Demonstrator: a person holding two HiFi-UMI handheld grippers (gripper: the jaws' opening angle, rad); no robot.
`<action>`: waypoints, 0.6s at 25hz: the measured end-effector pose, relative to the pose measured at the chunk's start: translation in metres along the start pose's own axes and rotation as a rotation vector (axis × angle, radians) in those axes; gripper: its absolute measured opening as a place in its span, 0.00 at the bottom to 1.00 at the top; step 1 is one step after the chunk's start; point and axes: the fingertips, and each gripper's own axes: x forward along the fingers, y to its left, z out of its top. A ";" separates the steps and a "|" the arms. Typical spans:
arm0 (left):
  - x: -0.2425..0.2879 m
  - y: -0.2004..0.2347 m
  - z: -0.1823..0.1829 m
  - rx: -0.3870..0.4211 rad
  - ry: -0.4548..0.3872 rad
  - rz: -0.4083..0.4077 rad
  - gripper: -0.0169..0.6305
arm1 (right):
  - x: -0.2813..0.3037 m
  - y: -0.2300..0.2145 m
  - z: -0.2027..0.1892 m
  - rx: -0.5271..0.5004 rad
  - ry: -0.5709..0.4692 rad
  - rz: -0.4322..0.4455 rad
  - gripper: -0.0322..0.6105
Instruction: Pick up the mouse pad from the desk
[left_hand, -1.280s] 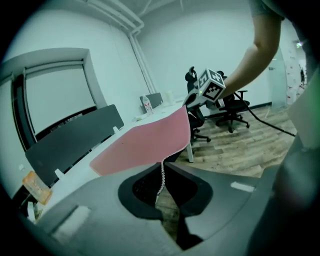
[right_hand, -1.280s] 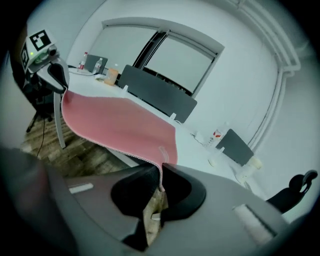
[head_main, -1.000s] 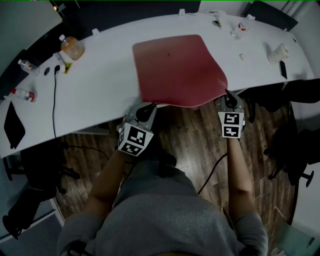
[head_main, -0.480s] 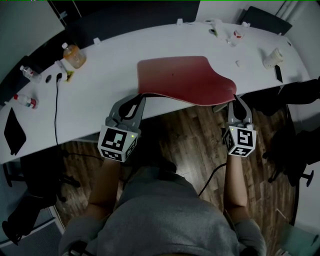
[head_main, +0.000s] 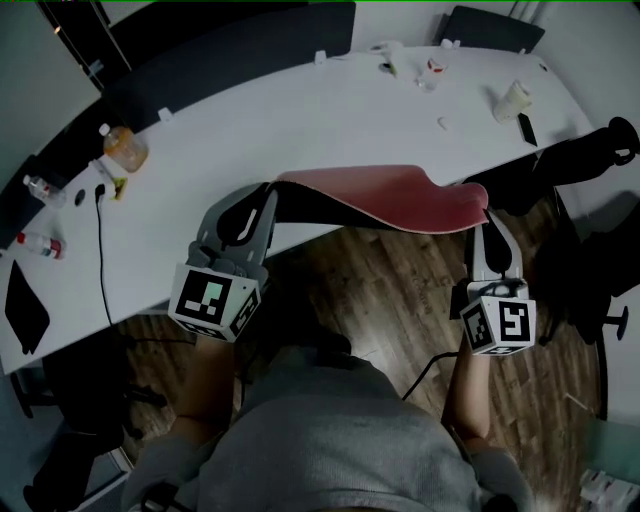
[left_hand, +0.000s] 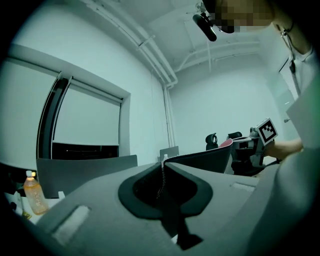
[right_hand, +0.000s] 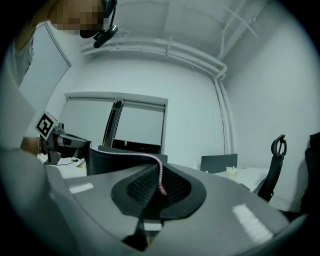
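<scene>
Held up in the air over the near edge of the white surface: the red mouse pad, red on top and dark underneath, resting on nothing. Slung between the left tool and the right tool, one at each end, and sagging in the middle. Partly out past the surface's near edge, above the wooden floor.

Pinched at its left end by the left tool, with the jaws nearly together and only the pad's thin edge caught between them. Pinched likewise at its right end by the right tool, jaws all but closed on the pink-rimmed edge, which curves away towards the other tool. Both tools pointing roughly level, towards the far edge of the surface.
</scene>
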 end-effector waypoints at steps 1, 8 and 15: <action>0.003 -0.004 0.004 -0.004 -0.008 -0.016 0.06 | -0.006 -0.002 0.007 0.010 -0.012 -0.013 0.09; 0.025 -0.031 0.035 -0.037 -0.079 -0.126 0.06 | -0.047 -0.019 0.037 -0.018 -0.041 -0.080 0.08; 0.035 -0.052 0.071 -0.050 -0.180 -0.211 0.06 | -0.079 -0.030 0.072 -0.002 -0.114 -0.151 0.08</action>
